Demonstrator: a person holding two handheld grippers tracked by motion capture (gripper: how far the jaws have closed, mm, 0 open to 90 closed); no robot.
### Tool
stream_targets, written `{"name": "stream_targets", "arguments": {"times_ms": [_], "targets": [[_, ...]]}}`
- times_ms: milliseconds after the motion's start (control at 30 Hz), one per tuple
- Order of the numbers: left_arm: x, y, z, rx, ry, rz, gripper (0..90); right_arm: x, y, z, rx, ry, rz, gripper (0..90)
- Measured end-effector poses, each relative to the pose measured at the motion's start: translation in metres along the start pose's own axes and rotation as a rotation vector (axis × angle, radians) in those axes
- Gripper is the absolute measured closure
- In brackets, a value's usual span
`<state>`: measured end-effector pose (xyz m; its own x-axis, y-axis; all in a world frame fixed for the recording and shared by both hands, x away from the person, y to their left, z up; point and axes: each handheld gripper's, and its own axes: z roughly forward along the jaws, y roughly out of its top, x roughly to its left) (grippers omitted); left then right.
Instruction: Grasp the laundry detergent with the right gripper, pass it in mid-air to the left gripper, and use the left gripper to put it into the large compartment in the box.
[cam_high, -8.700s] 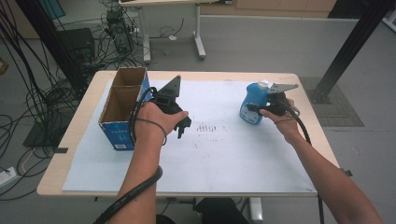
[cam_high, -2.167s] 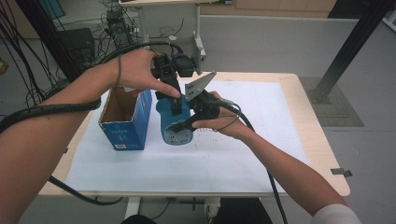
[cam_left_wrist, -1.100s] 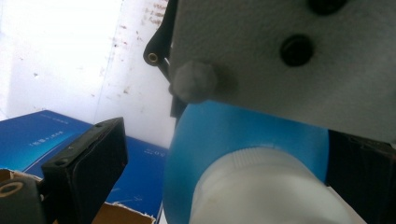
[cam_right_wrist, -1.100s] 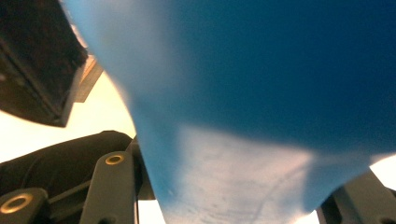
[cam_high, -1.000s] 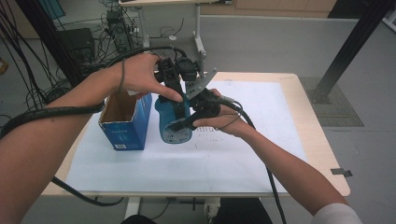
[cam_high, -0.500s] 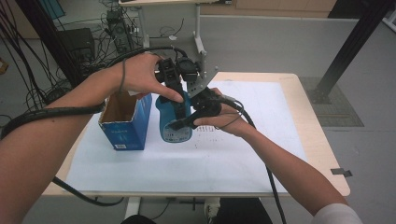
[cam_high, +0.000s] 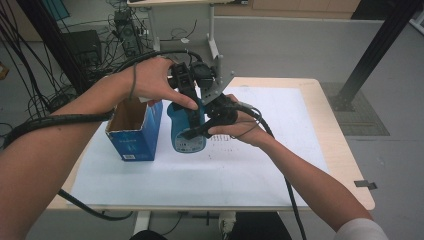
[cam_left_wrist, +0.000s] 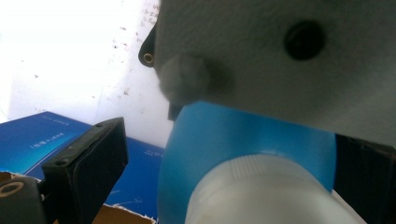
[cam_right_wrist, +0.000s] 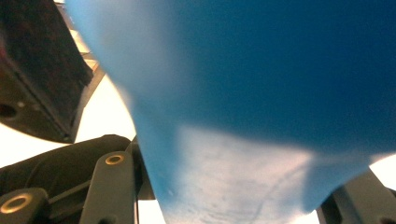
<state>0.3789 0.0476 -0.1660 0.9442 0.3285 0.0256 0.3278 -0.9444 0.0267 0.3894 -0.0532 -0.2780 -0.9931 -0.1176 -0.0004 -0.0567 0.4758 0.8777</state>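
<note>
- I see a blue bottle (cam_high: 186, 131) with a white cap (cam_left_wrist: 261, 191), upright on the white sheet (cam_high: 250, 165) near the table's (cam_high: 345, 165) middle, just right of the box (cam_high: 131, 131).
- Bottle has a printed label low on its front; too small to read.
- Left gripper view: cap and blue shoulder sit between the two black jaws. The left jaw stands clear of the bottle with a gap; the right jaw is at the frame edge, contact unclear. I read the left gripper (cam_high: 192, 80) as wide, around the cap and not clamped.
- Right gripper view: blue wall up close between the jaws, blurred. Right gripper (cam_high: 212, 117) is against the bottle's right side in the high view; I cannot tell whether it is clamped.
- Left hand (cam_high: 152, 82) comes over from the upper left, gripper pointing down on the bottle top. Right hand (cam_high: 240, 131) reaches in from the lower right, at bottle mid-height.
- The right gripper's grey plate (cam_left_wrist: 289, 56) crowds the left gripper view right above the cap.
- Box is open-topped, blue outside, brown inside, close beside the bottle.
- Cables (cam_high: 75, 120) trail from both grippers; desk legs and wiring clutter the floor behind the table.
</note>
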Motion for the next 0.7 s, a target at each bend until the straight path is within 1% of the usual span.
{"name": "stream_targets", "arguments": {"times_ms": [167, 200, 267, 533, 600, 700], "targets": [[0.0000, 0.0002, 0.0005, 0.000, 0.001, 0.001, 4.8, 0.0000, -0.0002, 0.0007, 0.001, 0.002, 0.000, 44.1], [-0.0003, 0.0001, 0.0011, -0.001, 0.001, -0.004, 4.8, 0.0000, -0.0003, 0.0008, 0.000, 0.002, 0.000, 44.1], [0.0001, 0.0000, 0.0013, 0.002, 0.004, 0.000, 4.9, -0.0001, -0.0004, 0.0008, 0.001, 0.001, 0.001, 44.1], [0.0009, 0.0002, -0.0008, -0.002, 0.005, -0.001, 4.8, -0.0014, -0.0007, -0.0005, -0.001, -0.001, 0.003, 44.2], [0.0010, 0.0007, -0.0010, 0.005, 0.006, 0.001, 4.8, -0.0017, -0.0007, -0.0012, -0.002, -0.004, 0.001, 44.2], [0.0005, 0.0012, -0.0007, -0.002, 0.008, -0.004, 4.8, -0.0013, -0.0007, -0.0017, -0.003, -0.003, 0.003, 44.1]]}}
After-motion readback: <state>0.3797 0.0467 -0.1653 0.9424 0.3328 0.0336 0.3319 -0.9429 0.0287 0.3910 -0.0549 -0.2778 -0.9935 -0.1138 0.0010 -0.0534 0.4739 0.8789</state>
